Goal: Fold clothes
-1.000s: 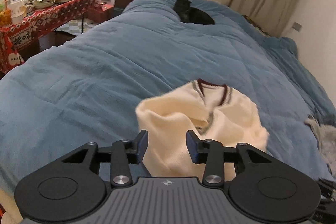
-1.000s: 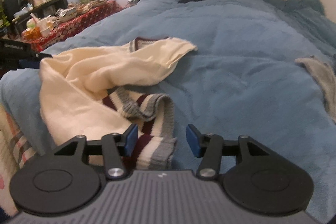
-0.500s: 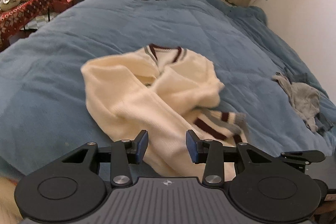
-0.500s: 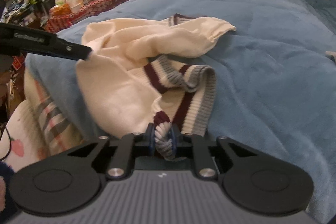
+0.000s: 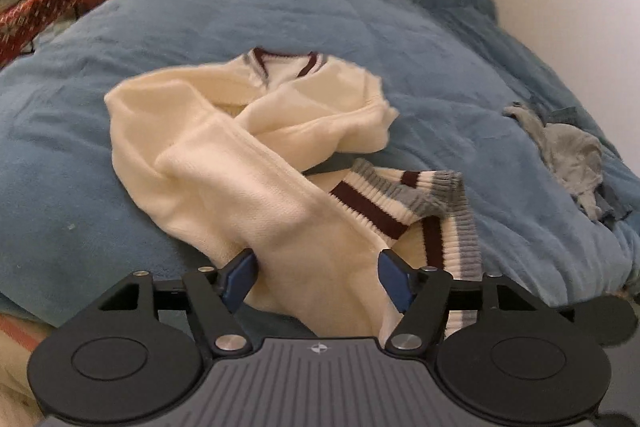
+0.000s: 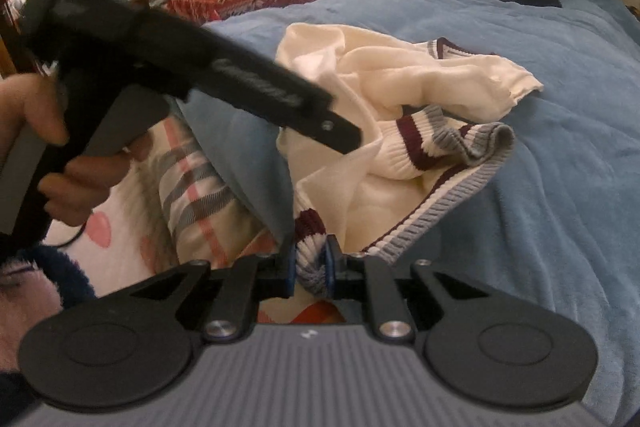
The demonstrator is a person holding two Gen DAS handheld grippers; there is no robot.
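Right wrist view: right gripper clamped on sweater cuff; left gripper opening, cream knit between, seemingly unpinched.

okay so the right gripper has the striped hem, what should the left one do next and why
Probably close the left gripper on the cream fabric between its opening jaws. The right gripper already pinches the striped hem, and the sweater lies bunched, so a second hold lets it be spread.
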